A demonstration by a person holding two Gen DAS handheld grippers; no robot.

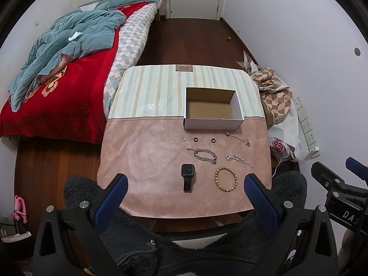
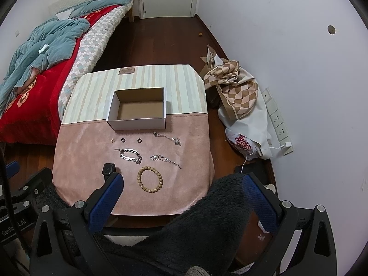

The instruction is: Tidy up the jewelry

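Observation:
An empty white cardboard box (image 1: 212, 124) (image 2: 138, 122) stands mid-table. In front of it lie a small gold ring (image 1: 183, 139), two dark rings (image 1: 196, 139) (image 1: 213, 140), two thin chains (image 1: 239, 139) (image 1: 239, 158), a thick silver chain bracelet (image 1: 205, 155) (image 2: 130, 155), a black smartwatch (image 1: 188, 177) (image 2: 108, 169) and a wooden bead bracelet (image 1: 225, 179) (image 2: 150, 179). My left gripper (image 1: 185, 184) hangs open above the table's near edge, holding nothing. My right gripper (image 2: 181, 184) is open too, its left finger (image 2: 105, 200) hiding the watch strap.
The small table (image 1: 147, 161) wears a pink and striped cloth. A bed (image 1: 57, 87) with red and teal bedding is left of it. A checkered bag (image 2: 237, 92) and a power strip (image 2: 276, 117) lie on the floor at the right. Dark fleece sleeves (image 2: 195, 230) fill the foreground.

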